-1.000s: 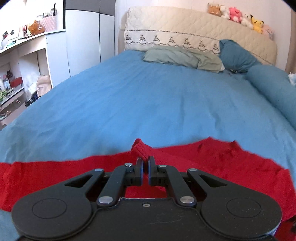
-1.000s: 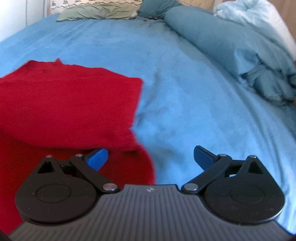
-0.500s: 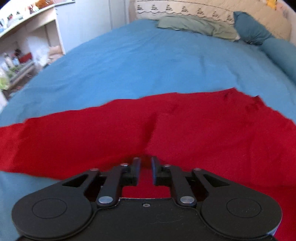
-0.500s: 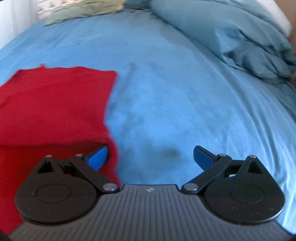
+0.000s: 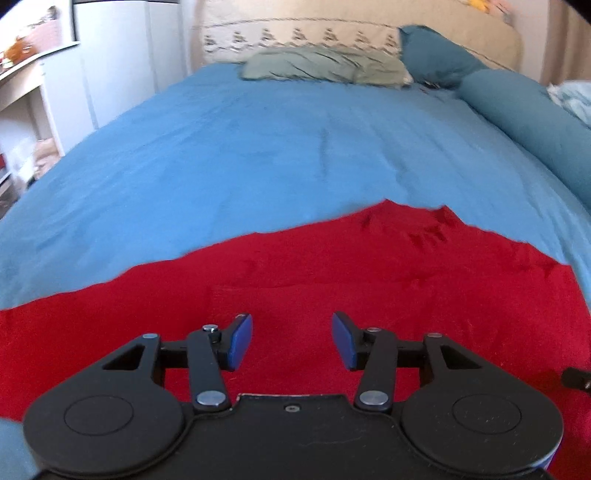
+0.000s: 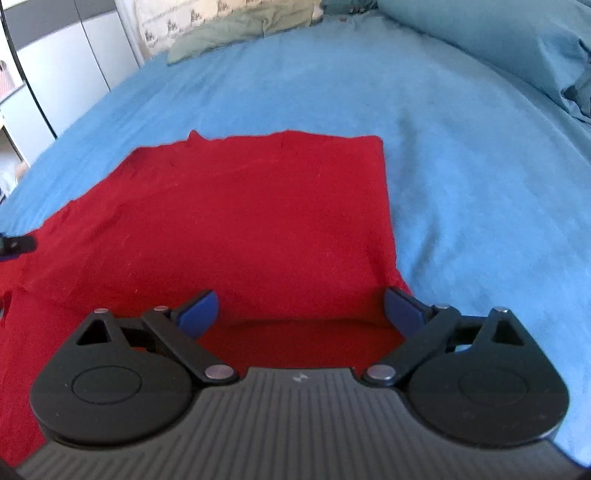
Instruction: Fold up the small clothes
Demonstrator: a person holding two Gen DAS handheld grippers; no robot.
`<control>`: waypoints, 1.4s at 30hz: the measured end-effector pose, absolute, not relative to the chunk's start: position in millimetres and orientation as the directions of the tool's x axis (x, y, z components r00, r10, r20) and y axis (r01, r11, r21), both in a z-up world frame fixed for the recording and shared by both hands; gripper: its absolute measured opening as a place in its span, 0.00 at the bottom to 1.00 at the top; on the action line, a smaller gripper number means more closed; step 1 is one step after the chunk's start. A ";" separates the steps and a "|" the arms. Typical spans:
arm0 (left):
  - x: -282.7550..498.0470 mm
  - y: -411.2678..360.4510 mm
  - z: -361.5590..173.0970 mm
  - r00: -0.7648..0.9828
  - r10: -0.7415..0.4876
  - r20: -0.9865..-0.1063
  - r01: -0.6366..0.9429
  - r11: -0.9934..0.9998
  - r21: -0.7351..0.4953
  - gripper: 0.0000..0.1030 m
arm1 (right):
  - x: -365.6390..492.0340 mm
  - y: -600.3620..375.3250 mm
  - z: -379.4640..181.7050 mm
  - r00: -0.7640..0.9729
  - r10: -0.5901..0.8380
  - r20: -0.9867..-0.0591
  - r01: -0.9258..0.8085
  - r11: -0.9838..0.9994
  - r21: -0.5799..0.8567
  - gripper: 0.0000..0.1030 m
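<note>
The left hand-held gripper (image 5: 292, 340) hangs spread apart, gripping nothing, over the red garment (image 5: 332, 280). The right hand-held gripper (image 6: 301, 314) gapes wide, empty, above its folded edge on the blue bed (image 6: 461, 155).

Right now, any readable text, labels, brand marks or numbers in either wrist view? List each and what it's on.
No readable text in either view.
Right gripper housing: a small light logo mark, a symbol and not letters.
Headboard cover: a row of embroidered motifs, pattern only.
Red garment, blue bedsheet, left gripper: no print or label visible.
Shelf items at far left: too blurred to read.
</note>
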State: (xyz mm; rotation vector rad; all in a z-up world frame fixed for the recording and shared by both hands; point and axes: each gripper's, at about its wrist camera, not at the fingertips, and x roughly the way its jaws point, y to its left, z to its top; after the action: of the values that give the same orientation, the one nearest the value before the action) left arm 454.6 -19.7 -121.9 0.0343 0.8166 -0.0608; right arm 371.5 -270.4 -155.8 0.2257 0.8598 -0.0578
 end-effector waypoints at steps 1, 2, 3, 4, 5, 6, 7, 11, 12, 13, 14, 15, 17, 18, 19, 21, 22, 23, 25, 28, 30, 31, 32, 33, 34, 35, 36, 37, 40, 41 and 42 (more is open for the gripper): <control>456.3 -20.0 -126.0 0.674 -0.046 -0.738 0.078 0.997 0.009 0.52 | 376.4 -271.1 -148.3 0.668 0.054 -0.743 0.128 0.974 0.185 1.00; 459.2 -21.4 -132.3 0.658 -0.048 -0.752 0.087 0.996 0.012 0.52 | 382.1 -272.0 -140.1 0.696 0.076 -0.714 0.103 0.973 0.204 1.00; 459.8 -21.6 -137.9 0.642 -0.047 -0.765 0.091 0.996 0.015 0.52 | 388.1 -269.8 -134.7 0.716 0.082 -0.693 0.089 0.974 0.207 1.00; 462.1 -21.6 -143.9 0.622 -0.043 -0.782 0.090 0.996 0.017 0.52 | 401.9 -269.7 -131.1 0.729 0.080 -0.679 0.077 0.977 0.197 1.00; 461.8 -20.4 -148.9 0.611 -0.040 -0.791 0.085 0.996 0.015 0.53 | 416.1 -270.7 -130.5 0.732 0.080 -0.677 0.071 0.979 0.192 1.00; 459.4 -18.2 -150.5 0.618 -0.046 -0.785 0.081 0.997 0.006 0.53 | 430.3 -273.5 -132.3 0.734 0.084 -0.673 0.070 0.978 0.199 1.00; 457.9 -17.2 -151.4 0.623 -0.049 -0.781 0.078 0.997 -0.001 0.53 | 444.5 -279.7 -137.5 0.737 0.093 -0.669 0.070 0.975 0.212 1.00; 456.2 -16.7 -151.4 0.617 -0.048 -0.785 0.075 0.997 -0.001 0.53 | 490.3 -306.9 -170.4 0.682 0.044 -0.730 0.147 0.970 0.196 1.00; 457.0 -16.7 -151.7 0.617 -0.049 -0.786 0.075 0.997 -0.003 0.53 | 494.9 -312.9 -175.5 0.684 0.023 -0.730 0.165 0.969 0.185 1.00; 456.4 -15.7 -152.1 0.616 -0.049 -0.786 0.073 0.997 -0.005 0.53 | 496.0 -319.0 -176.9 0.693 -0.008 -0.721 0.192 0.966 0.174 1.00; 456.7 -14.4 -153.3 0.616 -0.049 -0.786 0.070 0.997 -0.007 0.53 | 497.0 -322.7 -177.8 0.684 -0.023 -0.729 0.215 0.961 0.171 1.00; 456.4 -14.6 -153.5 0.617 -0.048 -0.785 0.070 0.998 -0.006 0.53 | 497.1 -325.9 -177.6 0.685 -0.012 -0.728 0.216 0.958 0.187 1.00; 461.5 -17.1 -151.1 0.615 -0.045 -0.787 0.070 0.998 -0.003 0.53 | 495.2 -326.2 -170.3 0.684 -0.022 -0.729 0.213 0.962 0.170 1.00; 461.9 -17.2 -147.7 0.613 -0.042 -0.789 0.064 0.998 -0.003 0.53 | 492.4 -324.2 -163.8 0.690 -0.029 -0.723 0.206 0.966 0.158 1.00; 460.6 -15.9 -142.3 0.615 -0.037 -0.788 0.052 0.999 -0.007 0.54 | 483.1 -317.6 -154.7 0.711 -0.027 -0.703 0.181 0.973 0.146 1.00; 454.1 -12.6 -127.9 0.637 -0.028 -0.770 0.035 0.999 -0.008 0.56 | 470.7 -307.3 -132.7 0.750 -0.015 -0.661 0.132 0.983 0.127 1.00; 447.6 -8.9 -116.6 0.655 -0.021 -0.755 0.023 1.000 -0.008 0.57 | 461.1 -301.0 -119.0 0.764 0.004 -0.645 0.103 0.986 0.128 1.00; 441.9 -5.6 -107.2 0.667 -0.015 -0.745 0.013 1.000 -0.008 0.61 | 449.9 -292.7 -105.1 0.777 0.025 -0.629 0.080 0.987 0.138 1.00; 427.0 6.0 -85.2 0.688 0.004 -0.726 -0.017 1.000 -0.011 0.65 | 434.6 -275.3 -79.3 0.781 0.059 -0.621 0.050 0.986 0.156 1.00; 404.3 32.1 -58.4 0.695 0.008 -0.719 -0.071 0.996 -0.057 0.66 | 417.8 -238.5 -52.5 0.779 0.077 -0.623 0.027 0.988 0.155 1.00; 390.6 55.8 -45.5 0.684 0.027 -0.729 -0.128 0.988 -0.084 0.76 | 412.9 -208.6 -41.4 0.765 0.072 -0.640 0.026 0.990 0.142 1.00; 385.6 66.2 -41.0 0.678 0.041 -0.734 -0.157 0.983 -0.090 0.90 | 411.3 -196.5 -39.2 0.756 0.070 -0.651 0.027 0.990 0.139 1.00; 380.2 79.7 -37.0 0.673 0.060 -0.737 -0.191 0.977 -0.095 1.00 | 409.7 -180.4 -38.3 0.746 0.069 -0.663 0.032 0.990 0.138 1.00; 373.9 93.1 -33.9 0.673 0.082 -0.735 -0.225 0.969 -0.099 1.00 | 408.0 -168.2 -38.6 0.737 0.068 -0.673 0.038 0.989 0.143 1.00; 367.3 108.3 -32.6 0.673 0.101 -0.733 -0.255 0.962 -0.101 1.00 | 407.1 -155.1 -40.4 0.722 0.077 -0.687 0.043 0.987 0.156 1.00; 363.3 122.6 -32.6 0.664 0.115 -0.739 -0.280 0.954 -0.104 1.00 | 406.3 -142.5 -42.9 0.704 0.101 -0.703 0.043 0.982 0.183 1.00; 360.6 138.6 -34.5 0.649 0.131 -0.749 -0.313 0.944 -0.106 1.00 | 406.4 -131.8 -47.0 0.689 0.122 -0.715 0.045 0.977 0.211 1.00; 357.8 156.8 -37.8 0.634 0.148 -0.759 -0.351 0.930 -0.112 1.00 | 404.7 -120.4 -51.8 0.677 0.131 -0.725 0.054 0.972 0.227 1.00; 349.7 208.9 -49.5 0.613 0.194 -0.766 -0.452 0.882 -0.138 1.00 | 401.7 -80.8 -62.9 0.652 0.131 -0.747 0.063 0.972 0.226 1.00; 346.4 225.4 -53.7 0.607 0.211 -0.767 -0.482 0.865 -0.143 1.00 | 400.9 -67.5 -66.6 0.649 0.131 -0.749 0.062 0.973 0.224 1.00; 344.1 244.2 -59.7 0.596 0.228 -0.770 -0.516 0.843 -0.150 1.00 | 400.2 -56.1 -69.8 0.647 0.131 -0.751 0.062 0.973 0.224 1.00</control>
State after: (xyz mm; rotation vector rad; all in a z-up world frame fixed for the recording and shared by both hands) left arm 344.1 244.2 -59.7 -0.3802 0.8264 0.4440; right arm 400.2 -56.1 -69.8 0.2383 0.8679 0.0401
